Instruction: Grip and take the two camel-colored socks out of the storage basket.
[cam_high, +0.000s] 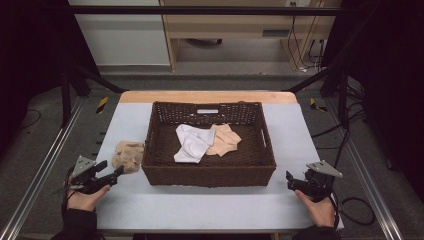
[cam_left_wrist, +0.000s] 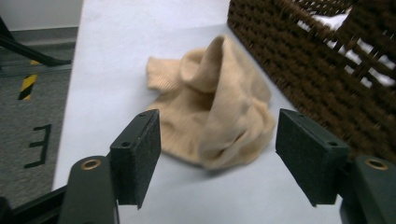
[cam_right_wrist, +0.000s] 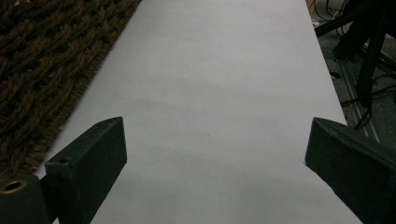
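Note:
A crumpled beige sock (cam_high: 128, 155) (cam_left_wrist: 215, 107) lies on the white table just left of the brown wicker basket (cam_high: 160, 172) (cam_left_wrist: 322, 79). Inside the basket rest a white cloth (cam_high: 191, 142) and another beige cloth (cam_high: 225, 140). My left gripper (cam_high: 111, 171) (cam_left_wrist: 219, 156) is open, its jaws wide on either side of the sock's near end and not touching it. My right gripper (cam_high: 289, 181) (cam_right_wrist: 215, 163) is open over bare table at the basket's front right corner, holding nothing.
The basket's woven wall (cam_right_wrist: 51, 60) runs along the left of the right gripper view. The table's right edge (cam_right_wrist: 334, 88) drops to a floor with cables and black frame legs. A metal rail (cam_high: 45, 160) flanks the table's left side.

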